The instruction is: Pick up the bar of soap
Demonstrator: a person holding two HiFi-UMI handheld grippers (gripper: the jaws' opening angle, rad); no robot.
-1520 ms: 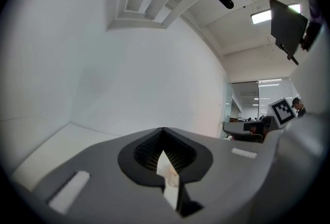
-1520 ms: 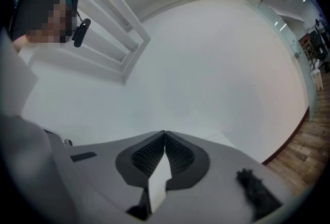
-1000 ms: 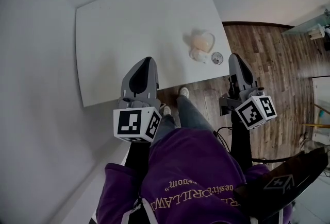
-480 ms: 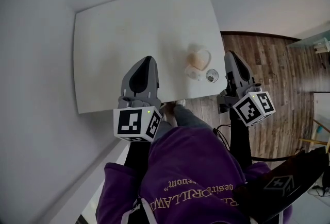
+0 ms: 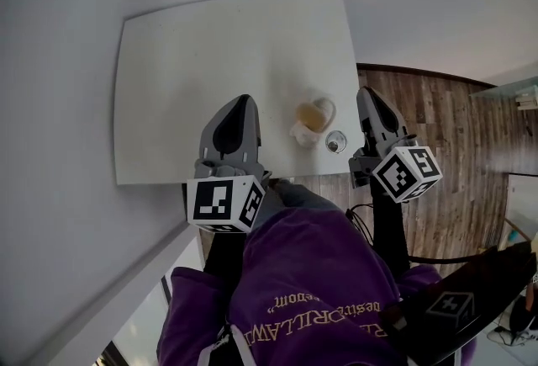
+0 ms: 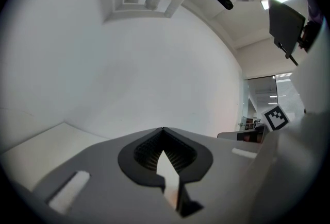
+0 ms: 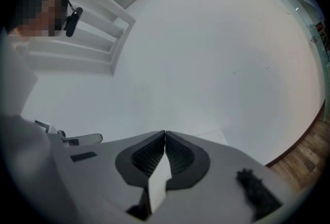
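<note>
**Both hand-held grippers shut and empty, soap lying between them**

The left hand-held gripper (image 5: 242,99) is held over the white surface (image 5: 193,70), pointing away from the person. Its jaws are pressed together with nothing between them. Its own view shows only the pale wall beyond the closed tips.

To its right, near the front edge of the surface, lies the bar of soap (image 5: 312,114), a peach-coloured piece. A white lump (image 5: 301,135) touches its near side and a small clear round thing (image 5: 336,141) sits just beside it. The bar is too small in the head view to tell which way its long axis runs.

Further right, the right hand-held gripper (image 5: 366,92) hangs about at the surface's right edge, next to the wood floor (image 5: 454,137). Its jaws are also closed on nothing.

So the soap lies between the two, right of the left tips and left of the right tips. The right one looks slightly nearer. Either would probably have to swing inward and open before it could close on the bar.
</note>
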